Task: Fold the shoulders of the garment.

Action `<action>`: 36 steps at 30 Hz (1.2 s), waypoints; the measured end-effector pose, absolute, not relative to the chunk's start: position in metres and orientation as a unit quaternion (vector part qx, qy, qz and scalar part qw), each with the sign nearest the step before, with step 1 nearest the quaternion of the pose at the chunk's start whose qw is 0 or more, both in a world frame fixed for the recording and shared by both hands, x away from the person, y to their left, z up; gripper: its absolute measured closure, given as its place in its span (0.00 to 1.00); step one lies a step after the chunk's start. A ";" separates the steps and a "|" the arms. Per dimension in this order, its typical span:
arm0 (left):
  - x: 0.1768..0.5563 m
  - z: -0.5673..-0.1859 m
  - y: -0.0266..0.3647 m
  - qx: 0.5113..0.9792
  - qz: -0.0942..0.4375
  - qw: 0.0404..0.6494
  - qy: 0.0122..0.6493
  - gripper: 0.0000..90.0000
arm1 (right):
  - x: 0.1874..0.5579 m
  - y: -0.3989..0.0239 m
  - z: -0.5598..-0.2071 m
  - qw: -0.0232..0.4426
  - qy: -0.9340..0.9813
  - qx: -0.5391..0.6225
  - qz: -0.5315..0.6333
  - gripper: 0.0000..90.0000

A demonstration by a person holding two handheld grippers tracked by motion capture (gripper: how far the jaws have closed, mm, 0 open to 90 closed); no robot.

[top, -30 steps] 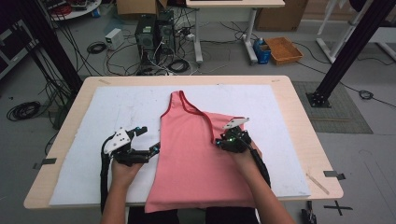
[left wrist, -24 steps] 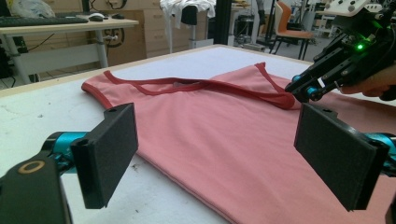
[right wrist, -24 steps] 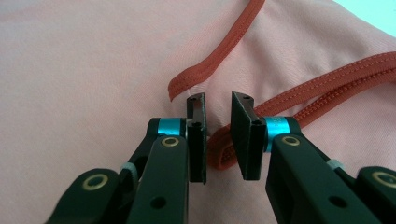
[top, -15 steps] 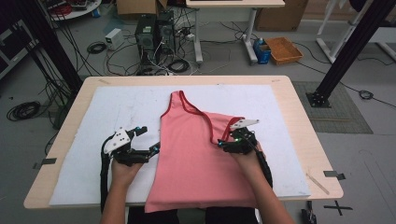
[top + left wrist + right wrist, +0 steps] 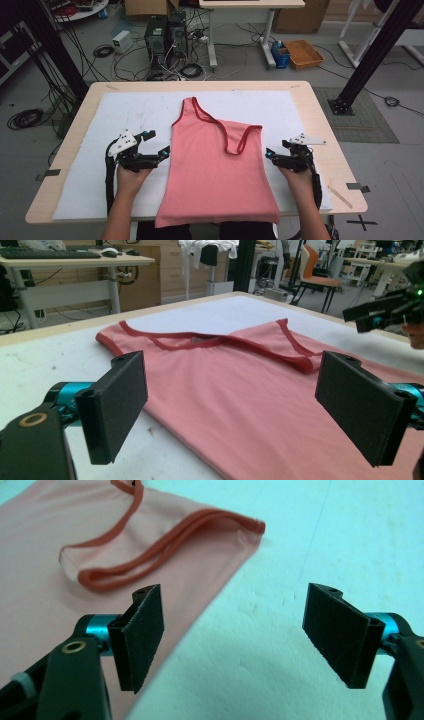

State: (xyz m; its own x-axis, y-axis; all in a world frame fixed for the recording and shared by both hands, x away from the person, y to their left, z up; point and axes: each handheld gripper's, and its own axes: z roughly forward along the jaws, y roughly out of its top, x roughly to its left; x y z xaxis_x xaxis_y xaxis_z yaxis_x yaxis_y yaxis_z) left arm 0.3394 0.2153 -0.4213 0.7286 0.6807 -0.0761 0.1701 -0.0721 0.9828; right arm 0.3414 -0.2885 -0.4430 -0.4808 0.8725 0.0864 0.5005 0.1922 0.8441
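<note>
Right gripper (image 5: pixel 270 154) off the tank top (image 5: pixel 215 170), now beside its right edge, just opened wide, empty; fold released. Left gripper (image 5: pixel 161 151) spread, empty.

No text, label, brand, number or sign can be read anywhere in these views
</note>
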 end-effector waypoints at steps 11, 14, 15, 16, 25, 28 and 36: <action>0.391 -0.396 0.201 0.709 0.166 0.606 0.319 0.15 | 0.336 -0.280 -0.447 0.228 0.742 0.442 0.449 0.25; 0.418 -0.390 0.196 0.714 0.150 0.600 0.328 0.15 | 0.334 -0.279 -0.448 0.232 0.743 0.436 0.451 0.24; 0.427 -0.389 0.194 0.715 0.150 0.598 0.331 0.15 | 0.334 -0.279 -0.448 0.231 0.745 0.433 0.452 0.24; 0.435 -0.388 0.192 0.717 0.148 0.593 0.335 0.15 | 0.334 -0.279 -0.448 0.232 0.746 0.430 0.453 0.24; 0.499 -0.386 0.168 0.746 0.141 0.554 0.342 0.15 | 0.330 -0.285 -0.449 0.235 0.726 0.432 0.482 0.24; 0.522 -0.394 0.161 0.762 0.138 0.530 0.346 0.15 | 0.329 -0.284 -0.449 0.242 0.727 0.426 0.481 0.24; 0.568 -0.412 0.150 0.779 0.146 0.483 0.372 0.17 | 0.327 -0.285 -0.449 0.247 0.720 0.429 0.486 0.24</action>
